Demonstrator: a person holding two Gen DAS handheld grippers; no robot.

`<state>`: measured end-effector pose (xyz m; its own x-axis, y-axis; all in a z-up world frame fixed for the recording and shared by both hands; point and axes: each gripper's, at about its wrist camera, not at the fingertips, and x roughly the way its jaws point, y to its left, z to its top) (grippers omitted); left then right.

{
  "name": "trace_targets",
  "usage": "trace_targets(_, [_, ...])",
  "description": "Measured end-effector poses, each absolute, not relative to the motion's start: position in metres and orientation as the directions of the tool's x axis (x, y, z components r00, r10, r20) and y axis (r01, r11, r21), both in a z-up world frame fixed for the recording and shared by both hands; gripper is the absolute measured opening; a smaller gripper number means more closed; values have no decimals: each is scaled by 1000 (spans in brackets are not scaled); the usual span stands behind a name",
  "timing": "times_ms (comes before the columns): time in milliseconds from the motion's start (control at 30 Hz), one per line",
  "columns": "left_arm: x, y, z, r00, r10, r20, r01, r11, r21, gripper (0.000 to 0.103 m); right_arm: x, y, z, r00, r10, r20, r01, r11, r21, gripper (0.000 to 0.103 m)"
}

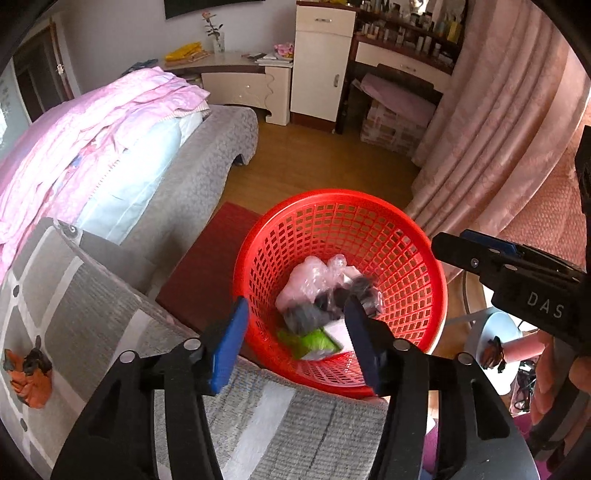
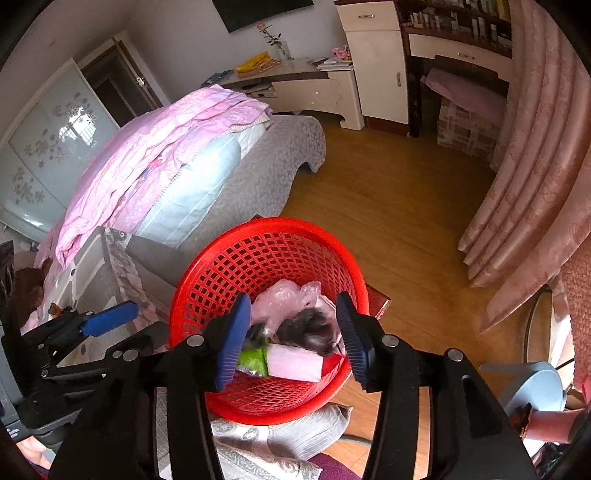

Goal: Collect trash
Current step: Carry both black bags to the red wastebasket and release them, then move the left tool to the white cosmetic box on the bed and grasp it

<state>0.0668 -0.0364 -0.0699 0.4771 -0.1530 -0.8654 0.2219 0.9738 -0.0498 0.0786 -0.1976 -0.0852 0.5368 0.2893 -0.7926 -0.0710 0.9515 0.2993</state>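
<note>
Your left tool (image 1: 295, 343) and right tool (image 2: 291, 338) gape empty over the red basket (image 2: 207, 291) of trash (image 2: 295, 363).

A dark crumpled lump (image 2: 310, 328) inside the red plastic lattice basket (image 2: 229, 258) is motion-blurred; what it is cannot be told. The blue-padded left gripper (image 2: 107, 319) is cut off by the frame edge.

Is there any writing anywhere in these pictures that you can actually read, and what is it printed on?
"DAS": pale letters on the black body of the right gripper, seen from the left wrist view; it may be cut off.
Small pale print on the left gripper body, at the lower left edge of the right wrist view: too small to read.
Bottles on the dresser shelf: labels too small to read.
Green packet in the red basket: no legible print.
</note>
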Motion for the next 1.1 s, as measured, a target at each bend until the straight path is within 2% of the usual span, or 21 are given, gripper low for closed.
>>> trace_targets(67, [65, -32, -69, 480, -151, -864, 210, 976, -54, 57, 78, -198, -85, 537, 287, -793, -69, 952, 299, 49])
trace_targets(500, [49, -5, -55, 514, -148, -845, 142, 986, -86, 62, 64, -191, -82, 535, 294, -792, -88, 952, 293, 54])
trace_targets(1100, [-12, 71, -26, 576, -40, -816, 0, 999, -49, 65, 32, -99, -70, 465, 428, -775, -336, 895, 293, 57])
